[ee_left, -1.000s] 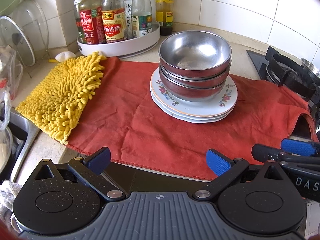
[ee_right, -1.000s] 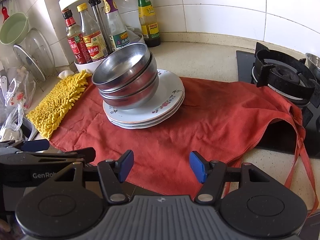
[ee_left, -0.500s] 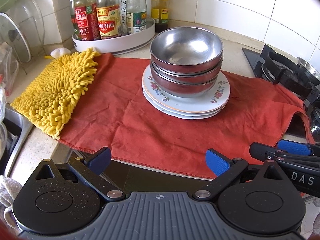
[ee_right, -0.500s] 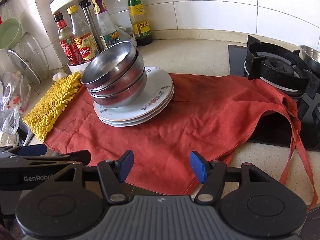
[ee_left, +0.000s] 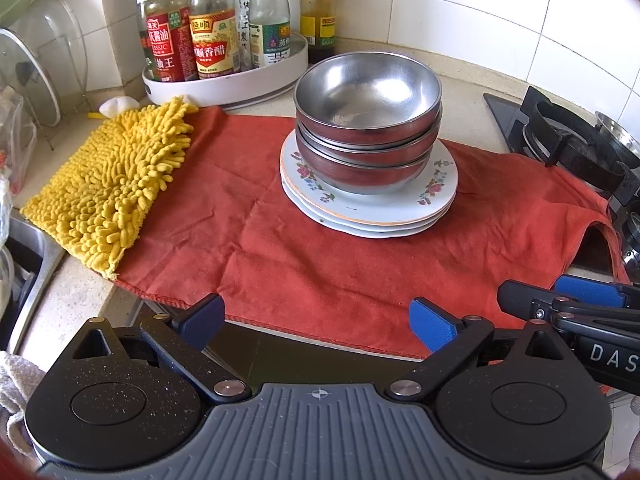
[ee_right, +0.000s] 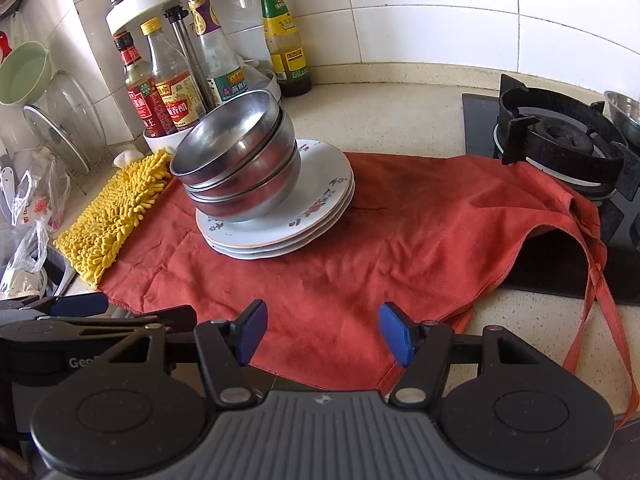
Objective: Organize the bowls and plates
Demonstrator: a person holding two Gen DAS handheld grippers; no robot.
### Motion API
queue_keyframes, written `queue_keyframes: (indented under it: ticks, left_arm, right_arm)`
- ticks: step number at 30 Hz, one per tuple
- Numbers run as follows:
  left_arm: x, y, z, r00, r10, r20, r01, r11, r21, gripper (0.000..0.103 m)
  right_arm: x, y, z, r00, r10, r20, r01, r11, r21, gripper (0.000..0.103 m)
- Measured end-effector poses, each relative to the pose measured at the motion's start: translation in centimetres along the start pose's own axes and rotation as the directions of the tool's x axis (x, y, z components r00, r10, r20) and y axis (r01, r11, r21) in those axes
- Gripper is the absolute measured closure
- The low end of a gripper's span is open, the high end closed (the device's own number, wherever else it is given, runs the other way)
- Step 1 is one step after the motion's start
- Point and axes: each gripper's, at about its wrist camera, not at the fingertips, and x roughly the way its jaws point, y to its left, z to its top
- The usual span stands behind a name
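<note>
Three nested steel bowls [ee_left: 368, 120] [ee_right: 240, 164] stand on a stack of three flowered white plates [ee_left: 436, 204] [ee_right: 320, 208] in the middle of a red cloth [ee_left: 280, 256] [ee_right: 400, 232]. My left gripper [ee_left: 316, 322] hovers open over the cloth's near edge, well short of the stack, with nothing between its blue pads. Over the same near edge my right gripper [ee_right: 322, 332] is open and empty too. Each gripper shows at the side of the other's view: the right gripper [ee_left: 568, 300] in the left wrist view, the left gripper [ee_right: 92, 310] in the right wrist view.
A yellow chenille mitt [ee_left: 116, 184] [ee_right: 116, 208] lies on the cloth's left end. Behind stands a white turntable of sauce bottles [ee_left: 224, 56] [ee_right: 176, 92]. A gas hob [ee_left: 572, 148] [ee_right: 560, 140] sits to the right, a sink and a glass lid [ee_left: 28, 68] to the left.
Both views have shifted slightly against the stack; the bowls and plates have stayed put on the cloth. Both grippers remain open and empty.
</note>
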Motion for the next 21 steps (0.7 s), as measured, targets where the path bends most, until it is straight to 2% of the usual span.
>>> queue_keyframes:
  ticks: [14,17,21]
  left_arm:
    - [-1.0,-0.7,0.3,0.999,0.037,0.040,-0.038,0.999,0.039,0.004]
    - [-1.4,-0.9,0.0,0.998,0.018,0.056,-0.021,0.998,0.058,0.008]
    - [-2.1,-1.0,-0.3,0.996,0.021,0.081,-0.027,0.997,0.066,0.008]
  right_arm:
    - [-0.6,-0.1,0.1,1.000,0.008,0.017,-0.007,1.000,-0.015,0.044]
    - [-0.9,-0.1,0.0,1.000,0.017,0.020,-0.016,1.000,-0.023,0.044]
    - [-1.5,0.0,-0.1,0.999,0.030,0.032,-0.028,0.999,-0.044,0.044]
